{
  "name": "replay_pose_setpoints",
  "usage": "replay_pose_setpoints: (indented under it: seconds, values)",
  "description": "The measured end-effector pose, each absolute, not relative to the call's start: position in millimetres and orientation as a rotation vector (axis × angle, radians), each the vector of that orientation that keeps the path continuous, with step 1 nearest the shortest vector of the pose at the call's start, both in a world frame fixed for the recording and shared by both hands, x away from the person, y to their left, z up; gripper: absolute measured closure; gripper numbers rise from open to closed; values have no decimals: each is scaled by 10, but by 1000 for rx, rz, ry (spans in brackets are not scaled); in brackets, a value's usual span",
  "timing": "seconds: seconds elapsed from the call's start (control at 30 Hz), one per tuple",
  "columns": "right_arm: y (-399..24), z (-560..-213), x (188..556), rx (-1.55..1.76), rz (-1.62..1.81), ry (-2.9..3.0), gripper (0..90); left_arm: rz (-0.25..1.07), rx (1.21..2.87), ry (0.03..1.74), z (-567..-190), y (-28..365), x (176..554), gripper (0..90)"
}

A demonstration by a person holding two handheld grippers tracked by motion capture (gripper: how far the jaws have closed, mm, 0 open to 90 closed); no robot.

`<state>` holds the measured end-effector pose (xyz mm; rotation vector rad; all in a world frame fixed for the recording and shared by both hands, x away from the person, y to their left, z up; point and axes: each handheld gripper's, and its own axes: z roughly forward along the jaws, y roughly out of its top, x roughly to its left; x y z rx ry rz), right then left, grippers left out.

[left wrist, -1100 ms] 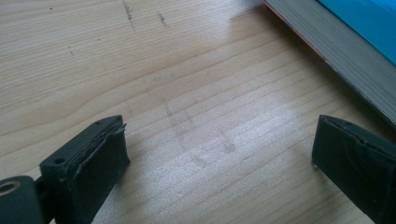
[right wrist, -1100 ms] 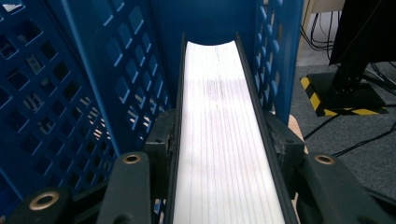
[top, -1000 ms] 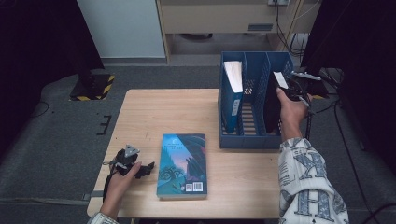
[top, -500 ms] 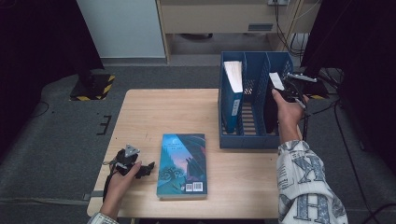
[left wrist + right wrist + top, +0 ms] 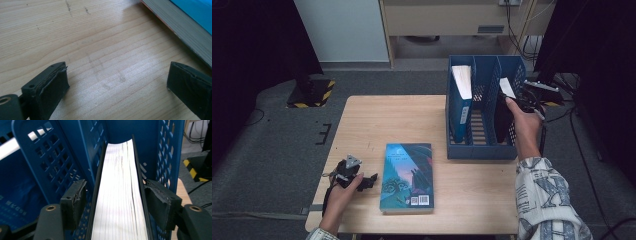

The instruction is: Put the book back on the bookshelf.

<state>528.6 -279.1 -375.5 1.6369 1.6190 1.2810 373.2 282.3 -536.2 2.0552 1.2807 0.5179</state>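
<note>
A blue file holder stands at the table's right. In its right compartment a black-covered book stands upright, page edges up. My right gripper reaches over it. In the right gripper view the gripper straddles that book; its jaws have just been opening, and a gap shows beside the left pad. A teal book lies flat near the table's front. To its left my left gripper rests low over the wood, open and holding nothing.
A blue book stands in the holder's left compartment; the middle one holds nothing. The holder's perforated walls hem the right gripper in closely. The teal book's page edge lies just beyond the left jaws. Cables hang off the table's right.
The right gripper has drifted slightly to the right above the holder, with the black book still standing in its compartment. The left hand and the teal book have kept still.
</note>
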Motion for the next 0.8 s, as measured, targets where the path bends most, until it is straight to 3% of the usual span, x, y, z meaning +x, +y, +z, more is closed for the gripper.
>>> replay_pose_setpoints:
  seconds: [0.17,0.57,0.8]
  values:
    - [-2829,-3770,5246,1633,1309,1640,305,518,2056,1281,-5361,2822,3732,28]
    - [-2797,-3732,4991,1557,1298,1664,82,520,2055,1283,-5361,2817,3729,27]
    - [-2848,-3842,4709,1540,1270,1690,50,524,2060,1283,-5360,2811,3727,28]
